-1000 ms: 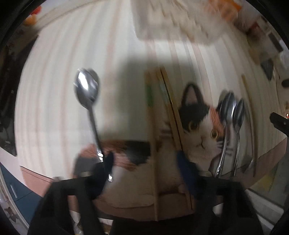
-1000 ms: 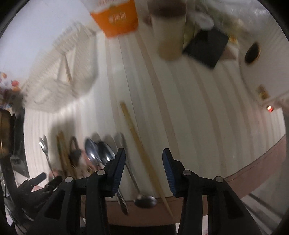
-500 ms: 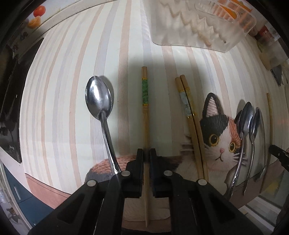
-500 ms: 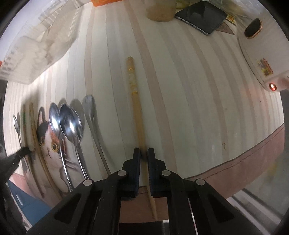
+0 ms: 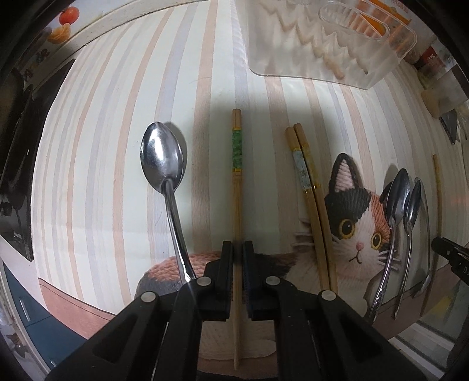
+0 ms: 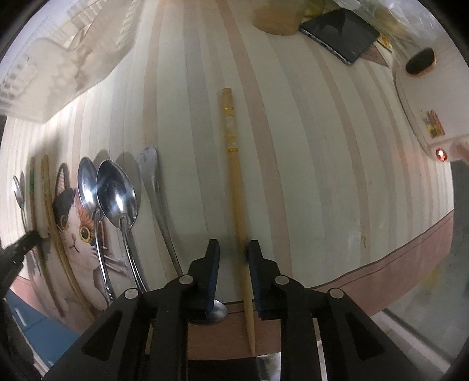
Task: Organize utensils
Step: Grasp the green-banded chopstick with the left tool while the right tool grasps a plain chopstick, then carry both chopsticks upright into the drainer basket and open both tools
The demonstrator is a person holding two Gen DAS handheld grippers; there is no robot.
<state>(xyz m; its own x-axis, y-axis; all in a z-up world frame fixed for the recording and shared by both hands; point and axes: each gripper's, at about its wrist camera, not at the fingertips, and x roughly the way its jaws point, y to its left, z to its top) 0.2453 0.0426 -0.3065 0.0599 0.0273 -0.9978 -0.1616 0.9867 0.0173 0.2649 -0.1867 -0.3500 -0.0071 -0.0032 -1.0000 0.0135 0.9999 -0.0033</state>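
Observation:
My left gripper (image 5: pixel 238 249) is shut on a wooden chopstick with a green band (image 5: pixel 236 187), which lies along the striped tablecloth. A steel spoon (image 5: pixel 164 164) lies just left of it; a pair of chopsticks (image 5: pixel 307 187) lies to its right. My right gripper (image 6: pixel 233 249) is open a little, its jaws straddling a chopstick with a yellow-white band (image 6: pixel 233 175) that rests against the right finger. Two spoons (image 6: pixel 108 193) and a flat steel handle (image 6: pixel 152 181) lie to its left by the cat picture (image 6: pixel 73 222).
A clear plastic utensil tray (image 5: pixel 331 41) stands at the back; it also shows in the right wrist view (image 6: pixel 58 61). A phone (image 6: pixel 343 35), a cup (image 6: pixel 275 17) and a white appliance with a red light (image 6: pixel 422 117) stand at the far right. The table edge (image 6: pixel 381 263) runs close below.
Both grippers dropped to the table and closed on a chopstick each. Since half a second ago the right jaws have opened a little; the left stays shut.

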